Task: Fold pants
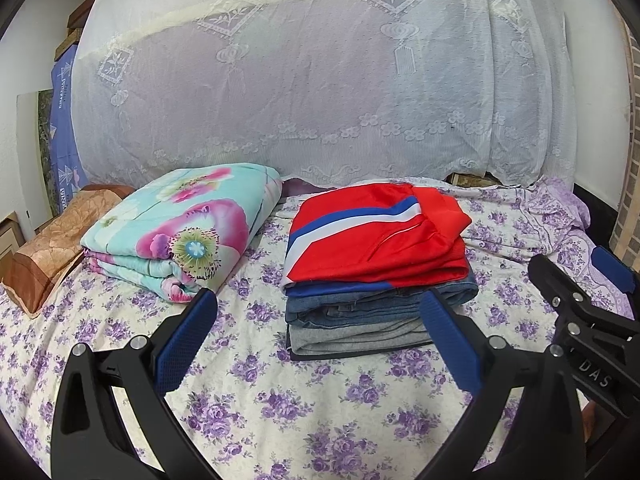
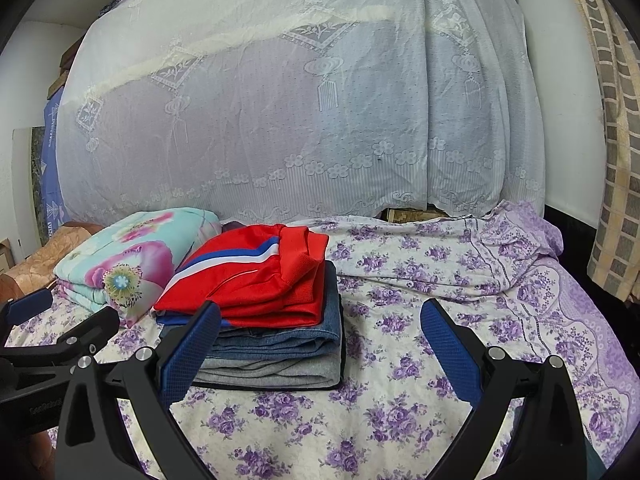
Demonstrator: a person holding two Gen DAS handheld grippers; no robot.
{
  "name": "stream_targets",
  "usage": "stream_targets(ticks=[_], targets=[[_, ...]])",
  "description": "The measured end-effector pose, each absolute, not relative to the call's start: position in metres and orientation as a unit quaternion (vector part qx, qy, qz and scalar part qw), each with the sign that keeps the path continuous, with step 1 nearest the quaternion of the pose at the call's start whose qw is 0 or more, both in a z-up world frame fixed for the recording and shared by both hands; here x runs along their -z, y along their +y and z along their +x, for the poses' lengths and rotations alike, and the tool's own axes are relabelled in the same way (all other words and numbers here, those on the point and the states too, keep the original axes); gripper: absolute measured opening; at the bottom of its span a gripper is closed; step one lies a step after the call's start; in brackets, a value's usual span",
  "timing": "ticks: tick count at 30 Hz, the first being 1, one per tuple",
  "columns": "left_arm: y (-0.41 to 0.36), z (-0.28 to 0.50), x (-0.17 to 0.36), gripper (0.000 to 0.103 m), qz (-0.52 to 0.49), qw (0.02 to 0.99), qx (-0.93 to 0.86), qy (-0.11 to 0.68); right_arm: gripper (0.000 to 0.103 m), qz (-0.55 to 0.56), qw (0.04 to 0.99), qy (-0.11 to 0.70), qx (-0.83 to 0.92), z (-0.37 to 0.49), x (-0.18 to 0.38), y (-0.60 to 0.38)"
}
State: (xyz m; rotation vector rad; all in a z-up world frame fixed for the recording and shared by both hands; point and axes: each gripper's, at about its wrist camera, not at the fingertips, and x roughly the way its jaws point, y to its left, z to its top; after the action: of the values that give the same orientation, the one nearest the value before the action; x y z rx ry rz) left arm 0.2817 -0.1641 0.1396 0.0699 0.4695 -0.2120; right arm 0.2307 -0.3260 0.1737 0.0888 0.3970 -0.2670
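A: Where are the pants?

B: Stacked on the bed: red track pants on top, jeans and grey pants beneath.

A: And the tools?

B: Left tool and right tool both gape apart, empty, hovering in front of the stack.

A: Handling?

B: Probably soft, light, slippery knit; pinch the ribbed waistband.

Floral-sheeted bed, lace-draped backdrop, white wall
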Motion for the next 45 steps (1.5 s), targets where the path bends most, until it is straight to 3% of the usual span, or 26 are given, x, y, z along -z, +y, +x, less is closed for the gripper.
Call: stream_targets(ticks=[45], targets=[[-0.1615, 0.283, -0.1396, 0.099, 0.034, 0.967, 0.1, 0.232, 0.1, 0.046, 0.971, 0.195, 0.127, 0.2299, -0.1752, -0.3254]])
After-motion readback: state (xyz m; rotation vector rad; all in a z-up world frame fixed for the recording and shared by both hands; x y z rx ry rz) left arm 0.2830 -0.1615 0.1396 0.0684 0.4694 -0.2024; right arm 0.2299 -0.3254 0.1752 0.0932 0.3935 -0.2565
